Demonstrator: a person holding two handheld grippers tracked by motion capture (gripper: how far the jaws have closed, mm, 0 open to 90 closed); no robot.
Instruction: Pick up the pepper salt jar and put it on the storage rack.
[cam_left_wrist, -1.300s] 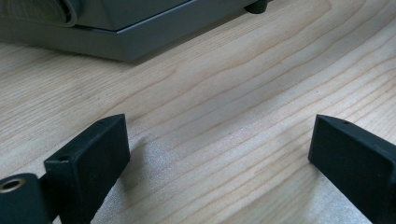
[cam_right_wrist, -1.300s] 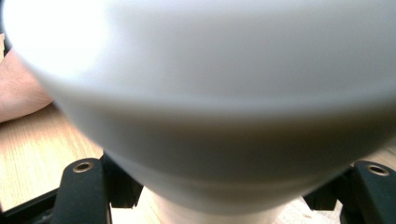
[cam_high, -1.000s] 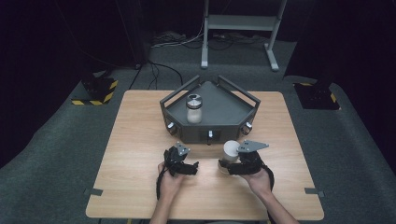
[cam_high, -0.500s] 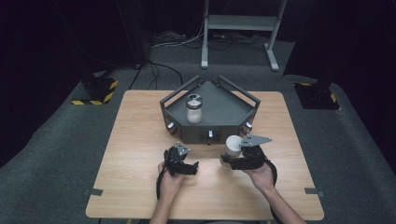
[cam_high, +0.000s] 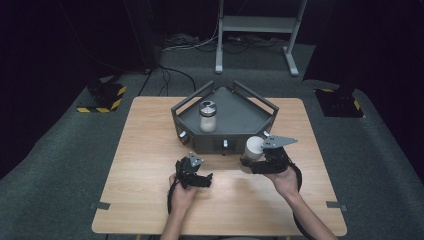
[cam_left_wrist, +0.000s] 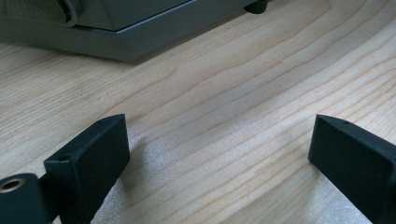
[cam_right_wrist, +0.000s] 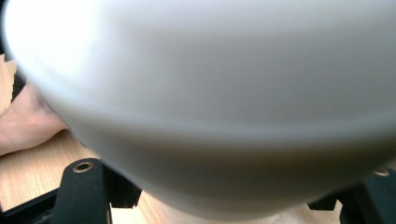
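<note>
White cup (cam_high: 253, 147) sits clamped in the right gripper (cam_high: 250, 164); in the right gripper view its pale wall (cam_right_wrist: 201, 93) bulges over both black fingers (cam_right_wrist: 81, 189), pressed tight against them. Cup hangs just off the table (cam_high: 150, 150), at about 5 o'clock of the grey tray (cam_high: 272, 112), close to the tray's front wall.

Left gripper (cam_high: 202, 181) rests low near the table's middle front, at 7 o'clock of the tray. Its fingers (cam_left_wrist: 100, 149) stand wide apart with bare wood grain between them, nothing held.

Inside the tray, a glass jar (cam_high: 208, 116) with a metal lid stands upright, left of centre.

Judgement: the step looks like carrying the cup over the front wall and into the tray. To do it well:
- lift enough for the cup's base to pass the wall and the small knobs (cam_high: 225, 144) on it;
- keep the cup upright, grip firm;
- set down at the jar's 3 o'clock, well apart from it;
- release only once the base is seated;
- leave the left hand parked.
</note>
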